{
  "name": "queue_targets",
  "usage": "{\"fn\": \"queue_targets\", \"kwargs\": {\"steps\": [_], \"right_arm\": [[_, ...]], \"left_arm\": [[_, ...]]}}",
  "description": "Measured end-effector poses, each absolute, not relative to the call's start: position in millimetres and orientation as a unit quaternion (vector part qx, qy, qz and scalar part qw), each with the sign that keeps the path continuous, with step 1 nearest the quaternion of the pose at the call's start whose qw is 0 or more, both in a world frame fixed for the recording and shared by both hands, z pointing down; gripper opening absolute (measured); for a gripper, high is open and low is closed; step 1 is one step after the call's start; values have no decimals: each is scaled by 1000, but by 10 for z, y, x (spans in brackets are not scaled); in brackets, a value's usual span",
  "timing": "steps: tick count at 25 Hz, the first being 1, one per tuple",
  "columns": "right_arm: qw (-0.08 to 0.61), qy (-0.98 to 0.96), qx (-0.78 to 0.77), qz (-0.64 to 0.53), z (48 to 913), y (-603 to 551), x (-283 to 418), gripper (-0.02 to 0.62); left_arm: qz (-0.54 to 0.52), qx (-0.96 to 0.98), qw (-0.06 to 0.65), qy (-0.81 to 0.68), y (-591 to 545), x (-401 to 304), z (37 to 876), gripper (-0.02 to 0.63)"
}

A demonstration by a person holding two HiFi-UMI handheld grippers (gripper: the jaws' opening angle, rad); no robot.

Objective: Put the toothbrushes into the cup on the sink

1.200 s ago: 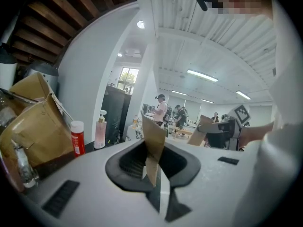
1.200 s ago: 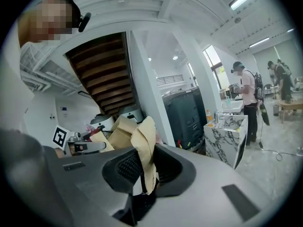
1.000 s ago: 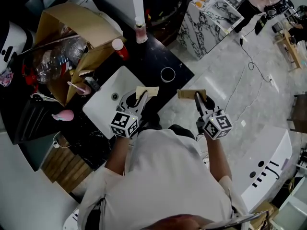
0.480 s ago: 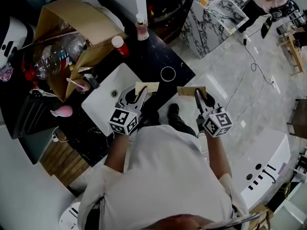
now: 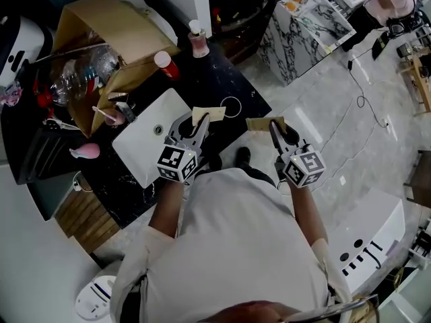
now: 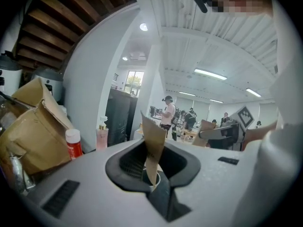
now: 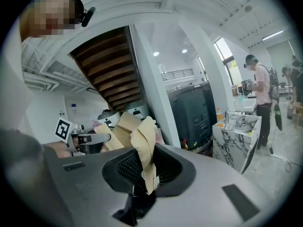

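Observation:
In the head view my left gripper [image 5: 193, 130] is shut on a flat brown paper packet [image 5: 207, 116], held over the black counter's near edge beside the white sink [image 5: 143, 147]. The round cup [image 5: 232, 106] stands on the counter just past that packet. My right gripper [image 5: 275, 132] is shut on a second brown packet [image 5: 264, 123], out over the marble floor to the right of the counter. The left gripper view shows its packet [image 6: 152, 145] standing up between the jaws. In the right gripper view, a creased packet [image 7: 144, 148] is pinched the same way. No bare toothbrush is visible.
A big cardboard box [image 5: 111, 29] with plastic bottles fills the counter's far left. A red-capped can [image 5: 166, 64] and a pink bottle [image 5: 196, 42] stand behind the sink. A pink item [image 5: 86, 151] lies left of the basin. A marble-patterned cabinet [image 5: 306, 22] stands across the floor.
Both grippers, still holding their packets, have drifted a little toward the counter. The left packet is now closer to the cup. Neither grip has changed.

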State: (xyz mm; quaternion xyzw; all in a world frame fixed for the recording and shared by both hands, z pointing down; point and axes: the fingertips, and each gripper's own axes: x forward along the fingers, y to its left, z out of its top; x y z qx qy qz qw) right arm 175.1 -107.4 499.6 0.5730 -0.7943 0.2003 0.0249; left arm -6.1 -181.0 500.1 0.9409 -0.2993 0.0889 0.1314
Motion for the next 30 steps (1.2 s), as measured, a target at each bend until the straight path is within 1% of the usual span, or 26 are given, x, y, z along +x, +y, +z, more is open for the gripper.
{"fn": "queue_targets", "kwargs": {"steps": [10,18,22,30], "right_arm": [[26,-796,570,201,5013,-1168,1927,67],[27,-793,572,209,5074,-1222,1986,67],[30,-790,573,215,5118,-1224,1989,67],[34,-784,583,212,5121,-1196,2013,67]], "left_arm": [[113,938,129,-300,-2036,298,5275,66],[170,935,111,-289,-2086,536,5709,66],[204,930,110,-286,-2080,589,5972,67],[236,926,109,-275,-2077,652,6260,71]]}}
